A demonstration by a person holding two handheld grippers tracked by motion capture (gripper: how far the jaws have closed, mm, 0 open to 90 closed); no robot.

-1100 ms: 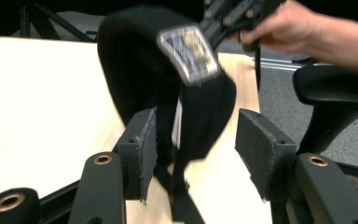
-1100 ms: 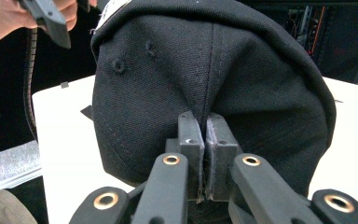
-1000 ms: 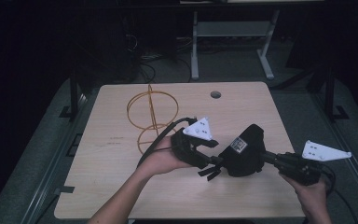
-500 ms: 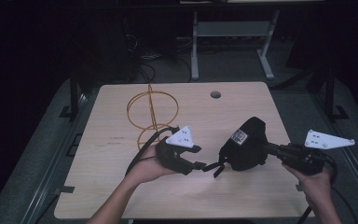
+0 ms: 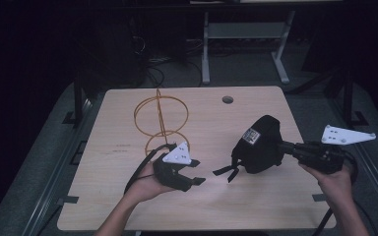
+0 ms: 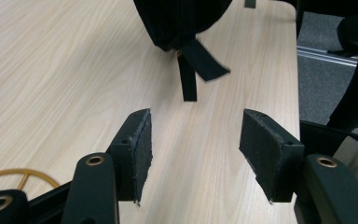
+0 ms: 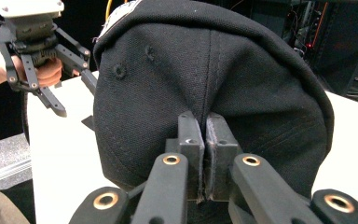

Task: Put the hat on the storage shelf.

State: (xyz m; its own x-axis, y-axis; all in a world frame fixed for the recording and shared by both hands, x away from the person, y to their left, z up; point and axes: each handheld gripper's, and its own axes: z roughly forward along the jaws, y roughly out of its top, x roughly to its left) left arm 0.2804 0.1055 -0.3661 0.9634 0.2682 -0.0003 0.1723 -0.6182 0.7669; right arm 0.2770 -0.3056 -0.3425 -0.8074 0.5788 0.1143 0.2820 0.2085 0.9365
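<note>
Dim room, dark floor around a light wood tabletop (image 5: 128, 206); a round cable hole (image 5: 227, 100) sits near its far edge, and a pale frame (image 5: 246, 44) stands on the floor beyond.

Orange wire stand (image 5: 160, 123) stands upright on the left-centre of the tabletop, two hoops visible, one above the other.

Right tool (image 7: 204, 154): jaws pressed together, pinching the fabric of a black cap (image 5: 259, 145) (the pads meet on a seam at the back of the crown, seen in the right gripper view). In the high view the cap is held out to the left of the right hand (image 5: 335, 182), over the right half of the tabletop, white label (image 5: 251, 135) facing up. Two black straps (image 6: 193, 63) hang from its lower edge toward the wood; whether they touch the surface cannot be told.

Left tool (image 6: 193, 154): jaws spread wide, nothing between the pads. It points at the hanging straps, which lie just beyond the jaw tips, apart from them. In the high view the left hand (image 5: 145, 183) holds it low over the tabletop, near the base of the wire stand, with its cable (image 5: 137, 169) looping back on the left.
</note>
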